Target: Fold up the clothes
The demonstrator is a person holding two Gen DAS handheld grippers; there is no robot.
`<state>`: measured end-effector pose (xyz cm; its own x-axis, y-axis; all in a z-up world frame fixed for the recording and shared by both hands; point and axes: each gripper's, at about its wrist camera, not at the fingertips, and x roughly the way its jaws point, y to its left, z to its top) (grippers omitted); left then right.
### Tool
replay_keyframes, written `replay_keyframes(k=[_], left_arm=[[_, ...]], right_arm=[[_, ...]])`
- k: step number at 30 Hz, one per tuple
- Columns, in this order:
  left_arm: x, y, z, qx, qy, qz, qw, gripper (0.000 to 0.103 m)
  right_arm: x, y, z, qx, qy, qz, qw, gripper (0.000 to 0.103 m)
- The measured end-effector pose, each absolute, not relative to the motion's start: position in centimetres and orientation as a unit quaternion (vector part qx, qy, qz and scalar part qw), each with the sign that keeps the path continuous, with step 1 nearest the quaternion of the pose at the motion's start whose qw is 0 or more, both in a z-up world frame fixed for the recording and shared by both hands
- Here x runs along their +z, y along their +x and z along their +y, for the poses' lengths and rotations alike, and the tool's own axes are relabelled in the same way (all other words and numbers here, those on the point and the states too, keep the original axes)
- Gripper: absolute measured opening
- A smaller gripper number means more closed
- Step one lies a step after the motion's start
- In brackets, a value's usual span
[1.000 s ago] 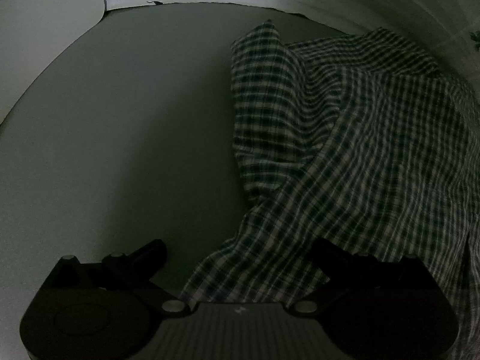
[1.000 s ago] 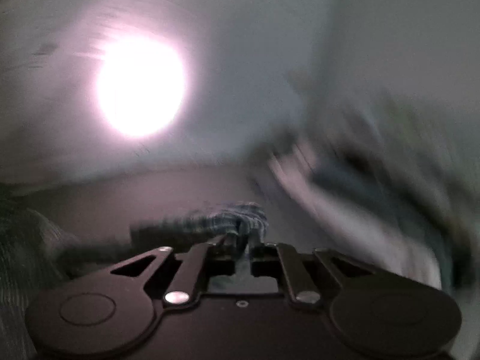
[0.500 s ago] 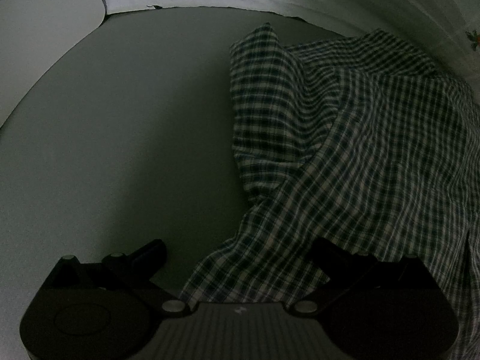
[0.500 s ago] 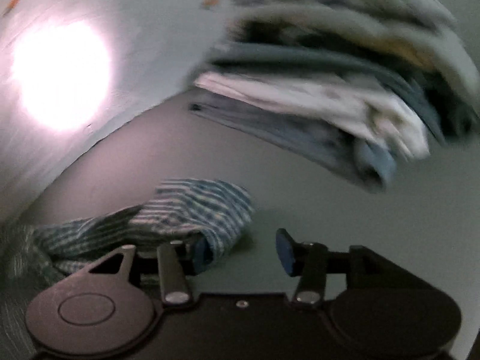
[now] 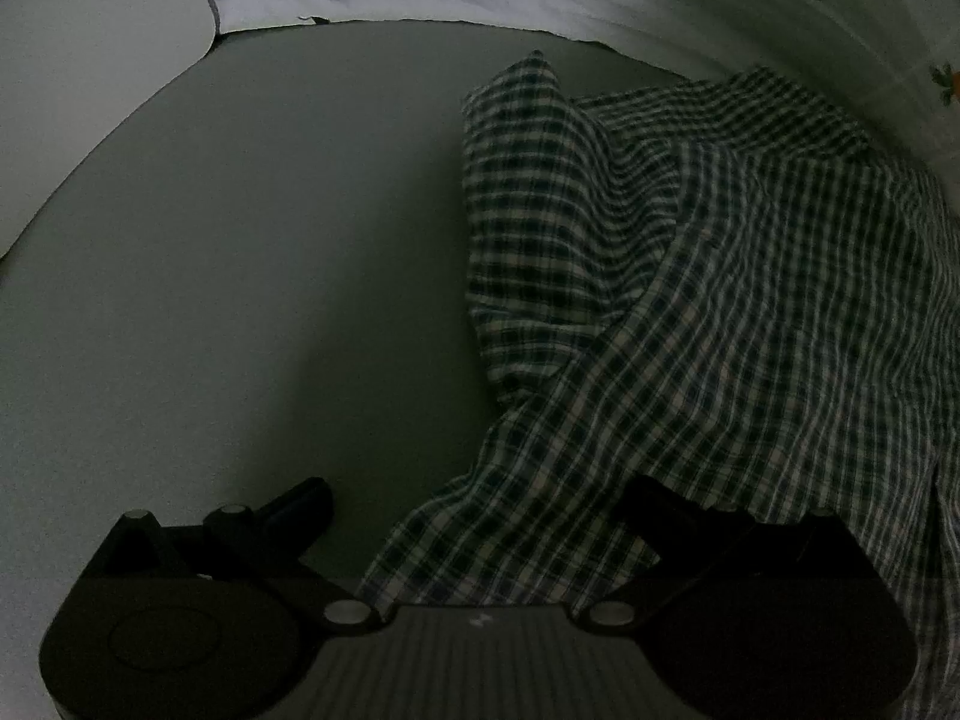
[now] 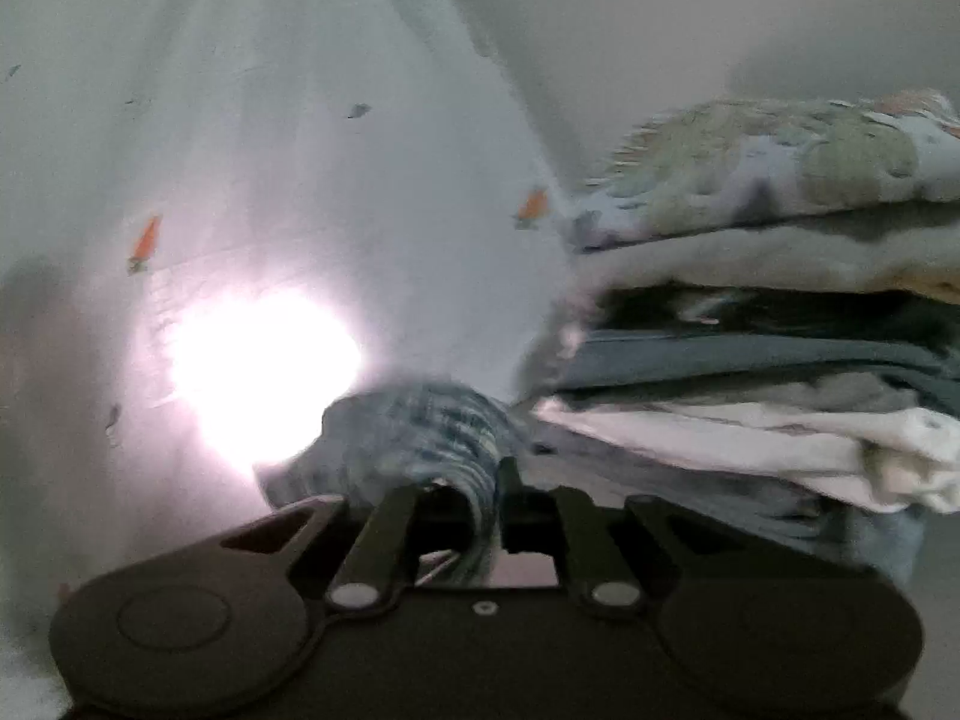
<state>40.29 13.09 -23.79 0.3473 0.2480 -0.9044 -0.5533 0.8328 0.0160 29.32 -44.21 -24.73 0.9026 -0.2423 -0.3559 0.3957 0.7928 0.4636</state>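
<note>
Right gripper (image 6: 462, 504) jaws closing on a bunched plaid fold beside the stack (image 6: 768, 324), likely to lift a corner for folding; left gripper (image 5: 474, 498) jaws wide over the shirt (image 5: 690, 300) crumpled on the surface (image 5: 240, 240), gripping nothing.

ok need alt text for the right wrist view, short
The right gripper is closing its jaws on a bunched fold of blue checked cloth. To its right sits a stack of folded clothes; behind is a white sheet with small carrot prints and a bright glare. The picture is blurred.
</note>
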Motion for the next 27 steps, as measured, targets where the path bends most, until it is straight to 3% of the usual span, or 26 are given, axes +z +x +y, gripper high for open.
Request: replay_keyframes(k=[2, 4, 6, 9, 16, 23, 27], left_arm=[[-23.8, 40.2, 13.0, 0.250, -0.148, 0.512, 0.808, 0.103], [-23.8, 40.0, 12.9, 0.250, -0.148, 0.510, 0.809, 0.103], [-23.7, 39.9, 12.9, 0.250, -0.147, 0.510, 0.810, 0.103], [-23.7, 39.7, 13.0, 0.252, -0.147, 0.507, 0.811, 0.103], [-23.6, 39.4, 13.0, 0.253, -0.147, 0.504, 0.812, 0.103], [-23.4, 39.5, 13.1, 0.253, -0.150, 0.509, 0.809, 0.103], [-23.6, 39.4, 13.1, 0.254, -0.149, 0.505, 0.811, 0.103]], right_arm=[[-27.1, 29.9, -45.0, -0.238, 0.250, 0.227, 0.911, 0.024], [-29.2, 30.0, -45.3, -0.286, 0.228, 0.299, 0.881, 0.024], [-29.9, 28.9, -45.0, -0.299, 0.240, 0.308, 0.871, 0.025], [-29.7, 28.0, -44.5, -0.318, 0.252, 0.294, 0.866, 0.039], [-27.1, 31.1, -41.9, -0.252, 0.278, 0.256, 0.891, 0.040], [-31.6, 37.0, -41.3, -0.151, 0.530, 0.285, 0.784, 0.041], [-33.5, 40.2, -40.1, -0.152, 0.592, 0.296, 0.734, 0.041]])
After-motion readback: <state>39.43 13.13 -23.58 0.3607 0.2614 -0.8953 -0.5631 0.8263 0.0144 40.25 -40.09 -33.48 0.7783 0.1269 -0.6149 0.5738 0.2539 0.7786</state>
